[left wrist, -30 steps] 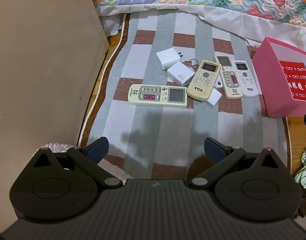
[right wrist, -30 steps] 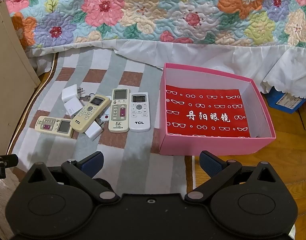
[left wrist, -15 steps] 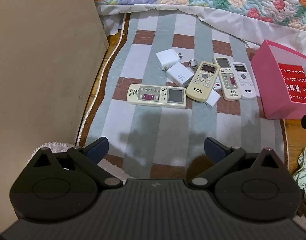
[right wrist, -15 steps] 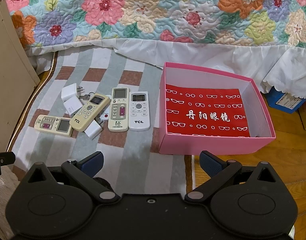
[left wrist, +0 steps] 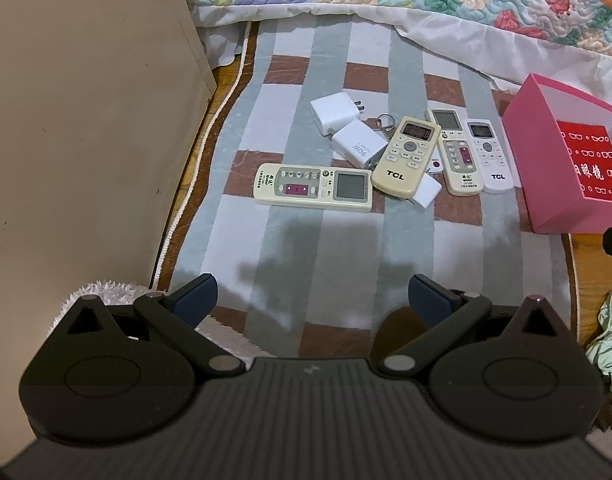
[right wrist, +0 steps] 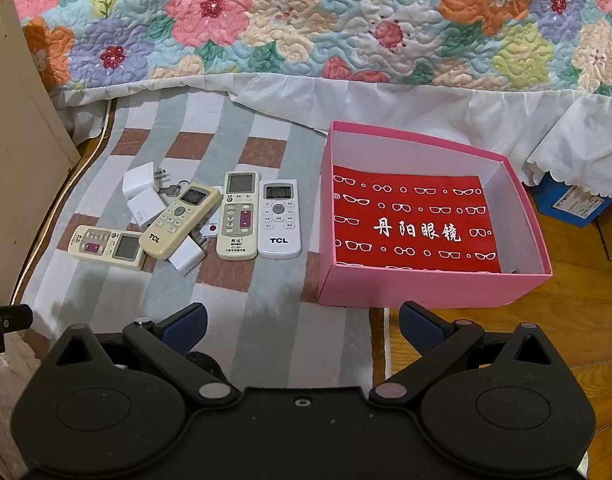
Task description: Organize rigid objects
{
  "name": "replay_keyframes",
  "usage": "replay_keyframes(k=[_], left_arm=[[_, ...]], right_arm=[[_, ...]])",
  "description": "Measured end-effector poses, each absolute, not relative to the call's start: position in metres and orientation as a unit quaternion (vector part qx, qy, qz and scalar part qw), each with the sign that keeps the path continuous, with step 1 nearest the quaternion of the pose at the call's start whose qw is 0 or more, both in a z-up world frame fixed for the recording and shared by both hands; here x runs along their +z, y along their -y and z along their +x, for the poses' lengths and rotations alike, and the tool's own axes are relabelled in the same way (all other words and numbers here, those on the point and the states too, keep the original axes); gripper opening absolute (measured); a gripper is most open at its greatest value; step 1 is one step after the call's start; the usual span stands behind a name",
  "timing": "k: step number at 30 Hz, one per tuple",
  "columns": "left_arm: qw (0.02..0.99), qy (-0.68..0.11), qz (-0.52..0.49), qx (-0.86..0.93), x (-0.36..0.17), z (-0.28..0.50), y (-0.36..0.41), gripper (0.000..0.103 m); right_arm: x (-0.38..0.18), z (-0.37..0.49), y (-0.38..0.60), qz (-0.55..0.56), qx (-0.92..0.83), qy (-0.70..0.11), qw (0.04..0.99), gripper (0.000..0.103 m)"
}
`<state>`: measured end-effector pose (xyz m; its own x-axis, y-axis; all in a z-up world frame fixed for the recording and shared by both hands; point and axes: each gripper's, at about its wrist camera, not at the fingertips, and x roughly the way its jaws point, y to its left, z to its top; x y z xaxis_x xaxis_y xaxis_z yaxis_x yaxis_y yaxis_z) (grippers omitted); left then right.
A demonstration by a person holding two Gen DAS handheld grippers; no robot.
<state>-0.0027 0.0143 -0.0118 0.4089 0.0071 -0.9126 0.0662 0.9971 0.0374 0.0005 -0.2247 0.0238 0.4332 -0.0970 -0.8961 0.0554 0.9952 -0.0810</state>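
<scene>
Four plastic remote controls (right wrist: pixel 238 216) and white plug chargers (left wrist: pixel 348 128) lie clustered on a grey-brown checked rug (left wrist: pixel 298 240), left of an open pink cardboard box (right wrist: pixel 426 284), below a floral quilted bedspread (right wrist: pixel 306 20). Left gripper (left wrist: pixel 312 296) and right gripper (right wrist: pixel 302 324): jaws apart, empty, well short of the cluster.

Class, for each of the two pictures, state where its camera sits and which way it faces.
Left wrist: behind the open left gripper, low, facing the striped rug and sideways cream remote control.
Right wrist: behind the open right gripper, facing the open pink cardboard box.
Shared: remote controls, white chargers, box, floral quilt.
</scene>
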Motion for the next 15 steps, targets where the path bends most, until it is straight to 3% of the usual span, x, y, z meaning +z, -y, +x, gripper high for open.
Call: replay_keyframes(k=[15], left_arm=[[0.839, -0.543, 0.033, -0.017, -0.0119, -0.0031, -0.014, 0.103]], right_arm=[[0.0234, 0.001, 0.2249, -0.021, -0.045, -0.532, 0.845, 0.103]])
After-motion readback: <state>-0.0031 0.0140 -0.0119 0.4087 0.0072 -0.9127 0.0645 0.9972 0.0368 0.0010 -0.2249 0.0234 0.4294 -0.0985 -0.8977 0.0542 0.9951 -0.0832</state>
